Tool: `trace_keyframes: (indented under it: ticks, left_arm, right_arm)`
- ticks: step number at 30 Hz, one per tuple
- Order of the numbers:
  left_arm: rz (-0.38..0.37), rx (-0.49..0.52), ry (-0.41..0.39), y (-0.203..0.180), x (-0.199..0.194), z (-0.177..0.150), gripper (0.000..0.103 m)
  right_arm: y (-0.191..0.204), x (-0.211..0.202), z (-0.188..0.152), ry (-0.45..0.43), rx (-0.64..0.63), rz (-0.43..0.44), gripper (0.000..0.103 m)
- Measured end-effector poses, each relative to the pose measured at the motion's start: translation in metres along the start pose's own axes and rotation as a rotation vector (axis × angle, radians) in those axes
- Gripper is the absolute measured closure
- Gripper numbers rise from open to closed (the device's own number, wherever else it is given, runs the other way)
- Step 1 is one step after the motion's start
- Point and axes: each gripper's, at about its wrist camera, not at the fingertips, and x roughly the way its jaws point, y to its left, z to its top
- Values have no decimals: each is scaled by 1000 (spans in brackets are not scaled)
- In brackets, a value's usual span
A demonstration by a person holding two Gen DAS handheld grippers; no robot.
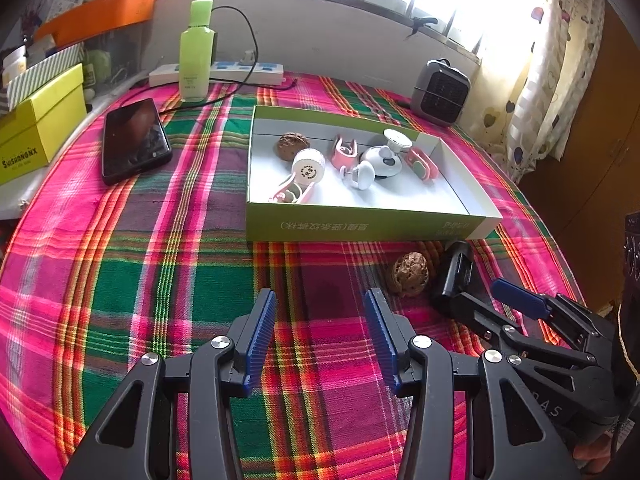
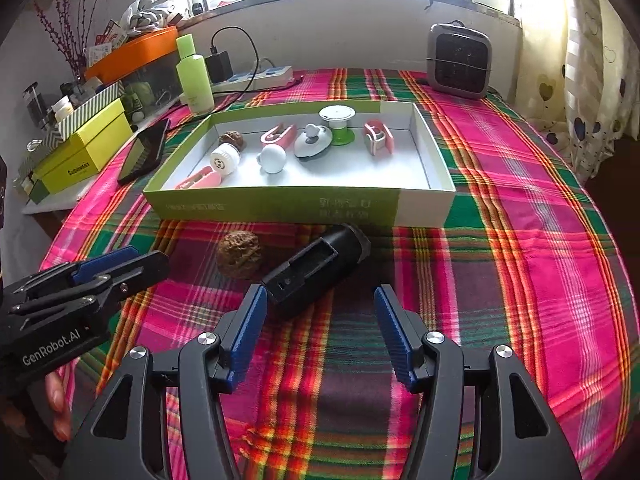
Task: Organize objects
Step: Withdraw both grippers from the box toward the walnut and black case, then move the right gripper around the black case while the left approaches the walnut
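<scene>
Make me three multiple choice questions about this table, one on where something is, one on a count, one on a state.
1. Where does the black cylindrical device lie?
A. in the box
B. on the plaid cloth before the box
C. on the windowsill

2. How many brown wrinkled walnuts show?
A. one
B. two
C. four

3. How is the right tool?
A. open and empty
B. shut on a walnut
C. shut on the bottle

Answers:
1 B, it rests on the plaid cloth in front of the shallow green cardboard box.
2 B, one walnut in the box, one walnut on the cloth.
3 A, nothing sits between its blue pads.
</scene>
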Motion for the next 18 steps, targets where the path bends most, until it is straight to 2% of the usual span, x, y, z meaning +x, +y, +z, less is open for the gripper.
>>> trace_keyframes:
  ticks: [4,9,18]
  left_arm:
    - [-8,2,5,-2,2,0,58]
    - [-14,5,14,-3,5,-1,58]
    - [-19,7,20,-3,5,-1,58]
  right_arm:
    - [-6,-8,-4,-12,-3,-40,46]
    - [-10,-13,3,-57,61,8,46]
    - [-4,11,15,-18,119,-3,46]
